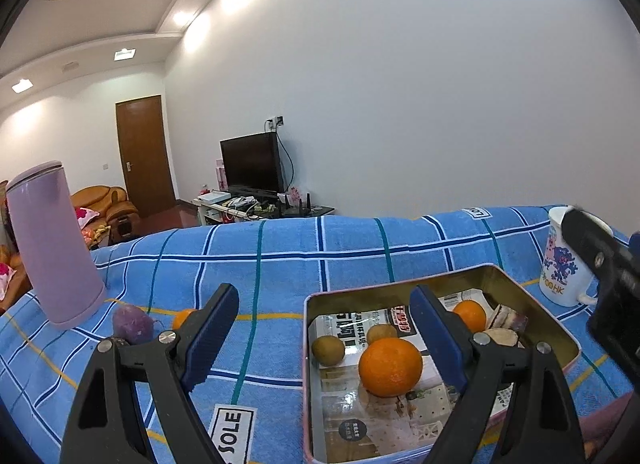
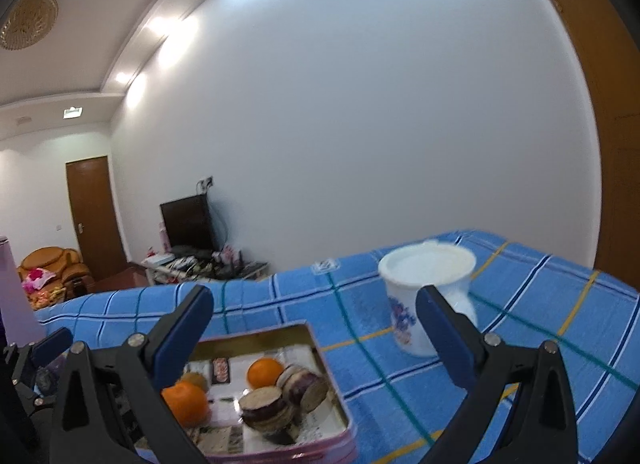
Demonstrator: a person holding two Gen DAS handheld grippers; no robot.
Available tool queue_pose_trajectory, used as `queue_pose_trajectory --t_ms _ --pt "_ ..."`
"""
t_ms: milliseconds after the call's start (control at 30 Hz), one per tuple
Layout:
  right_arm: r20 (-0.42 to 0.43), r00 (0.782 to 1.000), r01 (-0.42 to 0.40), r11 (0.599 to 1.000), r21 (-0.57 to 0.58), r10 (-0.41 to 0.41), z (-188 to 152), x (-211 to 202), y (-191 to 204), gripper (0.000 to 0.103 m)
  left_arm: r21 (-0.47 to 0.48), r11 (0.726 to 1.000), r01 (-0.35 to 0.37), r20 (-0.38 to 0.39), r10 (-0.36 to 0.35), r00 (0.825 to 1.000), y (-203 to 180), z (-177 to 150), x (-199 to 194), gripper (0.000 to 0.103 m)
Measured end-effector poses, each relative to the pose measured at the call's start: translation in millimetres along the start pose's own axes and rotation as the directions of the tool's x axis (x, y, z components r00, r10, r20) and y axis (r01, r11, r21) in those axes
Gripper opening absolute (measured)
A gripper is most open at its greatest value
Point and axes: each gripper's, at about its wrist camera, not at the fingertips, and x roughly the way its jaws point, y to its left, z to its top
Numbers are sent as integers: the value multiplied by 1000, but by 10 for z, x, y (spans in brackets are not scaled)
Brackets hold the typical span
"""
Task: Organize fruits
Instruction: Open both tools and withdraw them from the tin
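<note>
An open metal tin (image 1: 532, 304) lined with printed paper holds a large orange (image 1: 390, 366), a smaller orange (image 1: 472, 314), two brown kiwis (image 1: 328, 350) and sliced purple pieces (image 1: 508, 322). My left gripper (image 1: 324, 328) is open and empty, straddling the tin's left edge. Outside the tin, a purple fruit (image 1: 132, 324) and a small orange (image 1: 182, 318) lie on the cloth. My right gripper (image 2: 314, 328) is open and empty above the tin (image 2: 320, 348); the oranges (image 2: 264, 374) and purple slices (image 2: 280, 396) show below it.
A blue checked cloth (image 1: 280, 264) covers the table. A tall lilac flask (image 1: 52, 244) stands at the left. A white printed mug (image 1: 560, 264) stands right of the tin, also seen in the right wrist view (image 2: 424, 296). The right gripper's body (image 1: 608, 276) intrudes at the right.
</note>
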Motion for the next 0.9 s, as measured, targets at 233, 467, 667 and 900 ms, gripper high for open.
queue_pose_trajectory --t_ms 233,467,667,900 --pt "-100 995 -26 999 36 30 -71 55 -27 103 -30 999 -21 43 22 999 96 -26 -130 88" --pt "-89 996 2 999 47 3 -87 -20 -46 103 103 995 4 20 -6 1000 120 -82 -195 88" --pt "-82 997 -9 1000 -28 6 -110 -62 118 103 138 990 33 18 -36 999 323 -131 -251 88" --pt "-54 999 -1 991 -131 -6 -150 -199 366 103 12 997 78 -31 -78 997 660 -139 -193 88"
